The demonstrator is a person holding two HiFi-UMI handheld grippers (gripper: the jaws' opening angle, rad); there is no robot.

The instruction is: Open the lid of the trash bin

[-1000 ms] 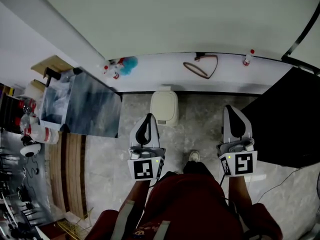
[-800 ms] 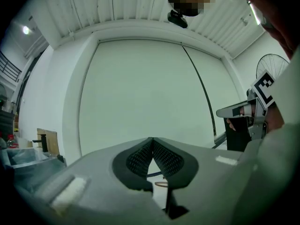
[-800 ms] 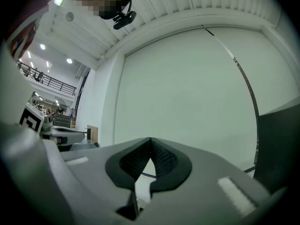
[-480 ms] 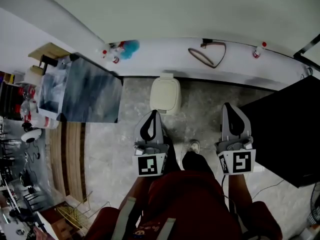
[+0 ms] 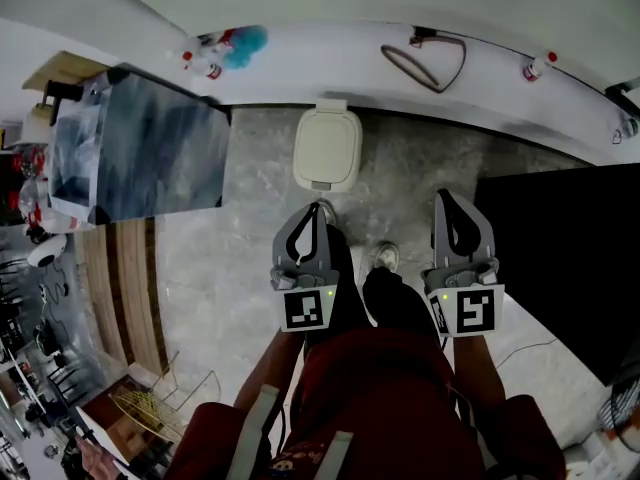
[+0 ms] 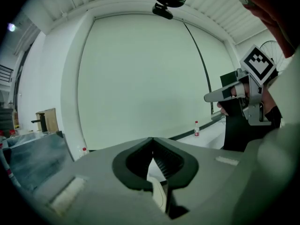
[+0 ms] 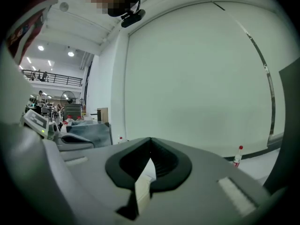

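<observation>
Cream bin [image 5: 321, 182] on the floor [image 5: 250, 228] against a white ledge [image 5: 310, 63], lid [image 5: 328, 143] shut, left gripper [image 5: 318, 208] just in front of the bin, fingers [image 5: 292, 246] together on nothing, right gripper [image 5: 442, 198] off to the bin's right, well apart from it, fingers likewise together, empty.

Grey table [image 5: 150, 153] at left, black panel [image 5: 560, 238] at right, looped cord [image 5: 428, 63] on white ledge [image 5: 320, 63], red-capped bottle [image 5: 538, 66]
</observation>
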